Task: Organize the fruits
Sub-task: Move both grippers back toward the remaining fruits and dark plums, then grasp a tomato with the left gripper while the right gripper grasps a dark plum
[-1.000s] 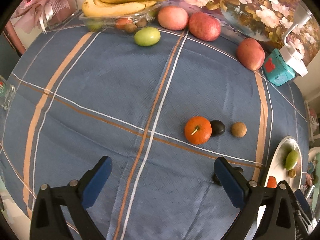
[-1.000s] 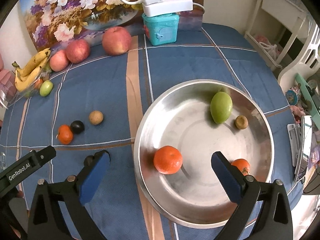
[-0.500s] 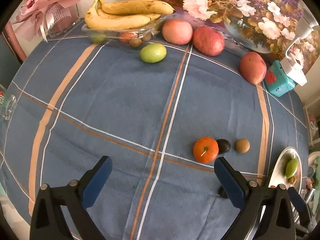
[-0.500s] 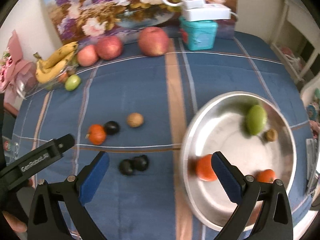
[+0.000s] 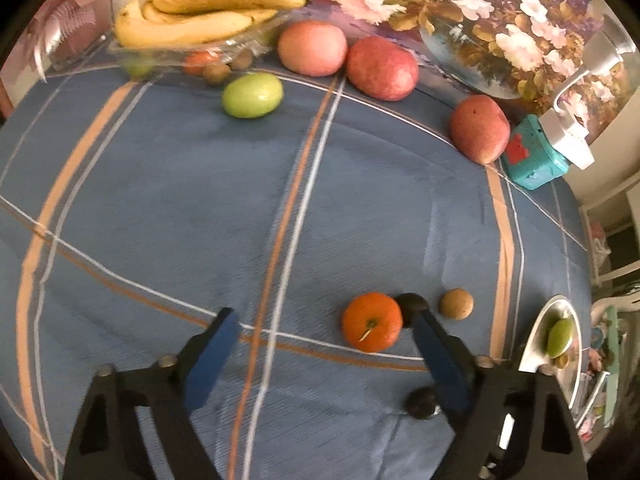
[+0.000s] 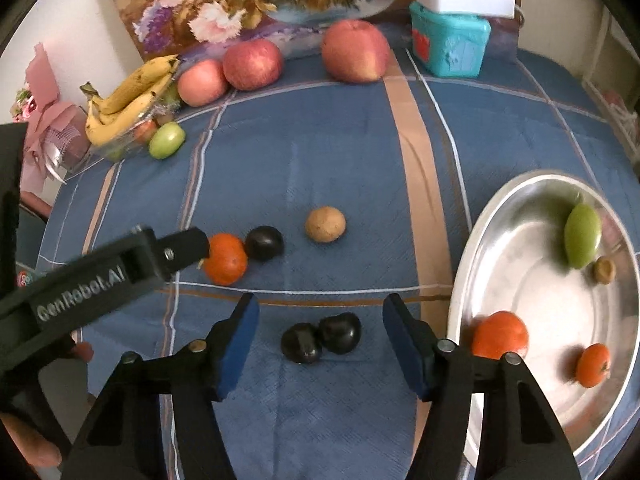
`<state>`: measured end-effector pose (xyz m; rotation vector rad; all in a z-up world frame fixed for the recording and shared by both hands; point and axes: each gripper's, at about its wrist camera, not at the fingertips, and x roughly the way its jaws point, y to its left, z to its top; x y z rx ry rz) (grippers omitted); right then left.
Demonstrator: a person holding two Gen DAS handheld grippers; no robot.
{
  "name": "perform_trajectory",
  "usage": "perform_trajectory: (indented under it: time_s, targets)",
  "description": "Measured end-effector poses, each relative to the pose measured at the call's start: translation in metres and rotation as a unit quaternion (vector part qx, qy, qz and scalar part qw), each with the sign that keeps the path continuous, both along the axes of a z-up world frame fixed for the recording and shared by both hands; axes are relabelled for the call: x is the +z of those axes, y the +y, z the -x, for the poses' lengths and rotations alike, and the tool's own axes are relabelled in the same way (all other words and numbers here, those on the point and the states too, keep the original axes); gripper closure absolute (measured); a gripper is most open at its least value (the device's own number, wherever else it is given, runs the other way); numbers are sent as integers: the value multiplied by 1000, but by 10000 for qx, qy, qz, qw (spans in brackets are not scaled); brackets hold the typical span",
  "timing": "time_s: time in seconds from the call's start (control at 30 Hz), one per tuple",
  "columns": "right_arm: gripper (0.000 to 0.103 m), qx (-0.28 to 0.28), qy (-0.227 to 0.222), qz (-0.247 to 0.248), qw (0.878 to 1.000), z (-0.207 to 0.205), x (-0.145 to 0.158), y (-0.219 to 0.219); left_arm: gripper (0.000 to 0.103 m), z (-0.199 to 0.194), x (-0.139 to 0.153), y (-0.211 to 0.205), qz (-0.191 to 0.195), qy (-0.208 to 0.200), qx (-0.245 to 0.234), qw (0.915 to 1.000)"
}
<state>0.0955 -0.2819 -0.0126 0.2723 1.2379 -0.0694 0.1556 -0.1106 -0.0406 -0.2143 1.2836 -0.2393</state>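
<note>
My left gripper [image 5: 324, 334] is open above the blue cloth, an orange [image 5: 372, 322] between its fingers nearer the right one; a dark plum [image 5: 410, 306] and a brown fruit [image 5: 457, 304] lie beside it. My right gripper [image 6: 320, 320] is open, just short of two dark plums [image 6: 320, 338]. The steel bowl [image 6: 516, 280] at the right holds two oranges [image 6: 500, 334], a green fruit [image 6: 582, 234] and a small brown fruit. The left gripper [image 6: 200, 246] shows in the right wrist view next to the orange [image 6: 226, 258].
Three apples [image 5: 382, 68], a green fruit [image 5: 252, 94] and a clear tray with bananas [image 5: 208, 12] line the far edge. A teal box [image 6: 450, 42] with a white power strip stands by a flower painting. The table edge drops off at the right.
The right gripper swung left from over the bowl to the two dark plums. The left gripper moved forward and right, bringing the orange between its fingers. Both stayed open.
</note>
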Motion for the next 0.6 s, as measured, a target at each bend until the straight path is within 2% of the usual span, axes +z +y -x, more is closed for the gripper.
perform_trajectory:
  time_s: [0.1,0.2,0.23,0.3,0.37,0.43,0.47,0.5,0.6]
  targets:
    - [50,-98,71,-18,9999,0,-8,-3,23,-4,-8,-4,161,69,-40,9998]
    - [53,-206,104,-96,9997,-1,-13,-7,33,-7,-14,-8,339,141,-80,9993]
    - [60,-242,113,-143,9995,-2,-14,-8,35,-8,-16,-9,370,160,-100,9991]
    - [65,-285,143,-170,9993,-2,-16,-9,41,-8,-18,-12,391,189,-136,9990]
    - [66,-332,202,-183,9991,-2,-19,-10,45,-9,-19,-15,436,212,-183,9987]
    - [73,-344,259,-219,9988,-2,-22,-11,54,-10,-20,-17,535,247,-209,9980]
    - [74,-366,266,-251,9987,-2,-23,-11,63,-11,-20,-18,623,260,-224,9975]
    - [74,-382,262,-291,9985,-2,-23,-11,65,-11,-19,-19,687,261,-241,9970]
    - [77,-418,245,-342,9982,-1,-21,-12,66,-10,-16,-22,550,190,-313,9978]
